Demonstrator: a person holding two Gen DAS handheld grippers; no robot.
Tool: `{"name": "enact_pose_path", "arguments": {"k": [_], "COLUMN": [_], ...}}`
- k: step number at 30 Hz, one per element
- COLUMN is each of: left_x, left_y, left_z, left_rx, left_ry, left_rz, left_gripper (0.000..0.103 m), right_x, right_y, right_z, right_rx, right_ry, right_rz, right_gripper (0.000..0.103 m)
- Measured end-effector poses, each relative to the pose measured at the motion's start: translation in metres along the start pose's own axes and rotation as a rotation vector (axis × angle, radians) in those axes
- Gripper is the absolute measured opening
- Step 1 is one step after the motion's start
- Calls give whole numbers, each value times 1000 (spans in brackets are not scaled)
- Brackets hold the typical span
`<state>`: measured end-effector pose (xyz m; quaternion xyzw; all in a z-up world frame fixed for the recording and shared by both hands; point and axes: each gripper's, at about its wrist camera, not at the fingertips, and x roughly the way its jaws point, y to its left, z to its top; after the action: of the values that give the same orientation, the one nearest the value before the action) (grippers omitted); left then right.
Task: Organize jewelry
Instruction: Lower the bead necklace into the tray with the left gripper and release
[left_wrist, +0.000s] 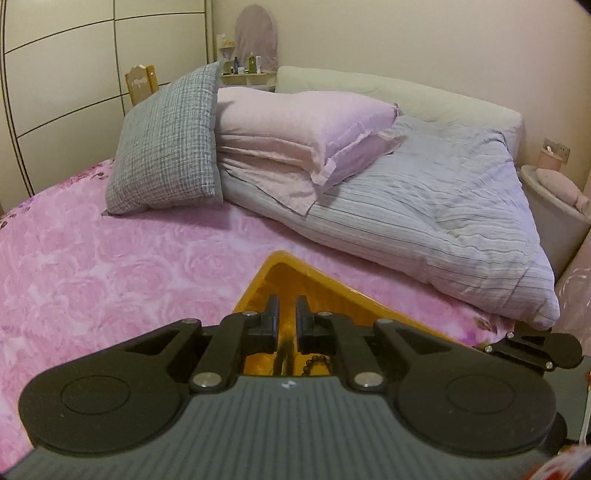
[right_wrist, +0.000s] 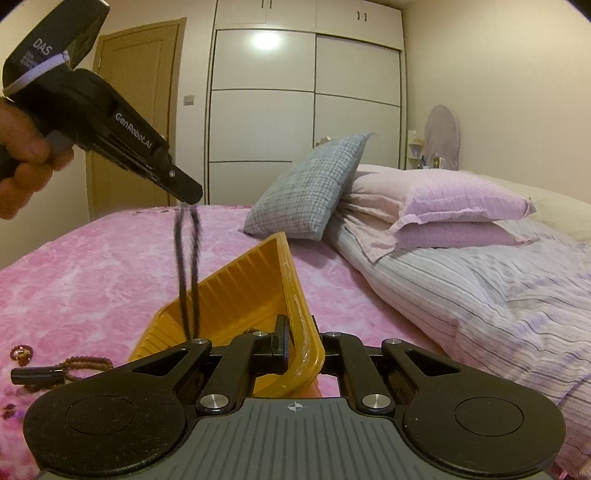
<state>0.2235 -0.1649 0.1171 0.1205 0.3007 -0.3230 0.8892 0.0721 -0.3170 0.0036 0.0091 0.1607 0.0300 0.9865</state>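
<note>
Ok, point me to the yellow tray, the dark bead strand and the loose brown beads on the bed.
yellow tray (right_wrist: 236, 295): right wrist view, ribbed inner wall.
dark bead strand (right_wrist: 181, 258): right wrist view, left side of the hanging loop.
loose brown beads (right_wrist: 86, 360): right wrist view, strand lying on the pink blanket.

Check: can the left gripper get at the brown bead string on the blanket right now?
Probably not yet: the left gripper is shut on a dark necklace over the yellow tray; the brown beads lie unobstructed.

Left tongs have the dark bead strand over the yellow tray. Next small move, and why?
Probably lower a little more, then open. The left tongs hold the dark bead strand, whose lower end already hangs inside the yellow tray, while the right tongs grip the tray's rim.
</note>
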Motion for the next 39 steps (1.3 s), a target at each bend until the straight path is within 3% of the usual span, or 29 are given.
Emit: {"name": "enact_pose_path", "arguments": {"k": [10, 17, 23, 31, 39], "left_x": [-42, -89, -114, -106, -83], "left_y": [27, 67, 82, 74, 64], "left_z": [-15, -69, -135, -215, -247], "left_rx": [-54, -147, -224, -275, -284], "left_ry": [-66, -70, -65, -20, 11], "left_rz": [83, 239, 326, 302, 257], "left_gripper": [26, 29, 36, 38, 38], "right_x": [-1, 0, 0, -1, 0], "right_y": [0, 0, 1, 1, 2], "right_z": [0, 0, 0, 0, 1], "right_rx": [-1, -4, -9, -23, -32], "right_ry": [0, 2, 3, 7, 12], "right_rz": [1, 3, 2, 1, -4], "right_gripper": [7, 7, 7, 7, 7]}}
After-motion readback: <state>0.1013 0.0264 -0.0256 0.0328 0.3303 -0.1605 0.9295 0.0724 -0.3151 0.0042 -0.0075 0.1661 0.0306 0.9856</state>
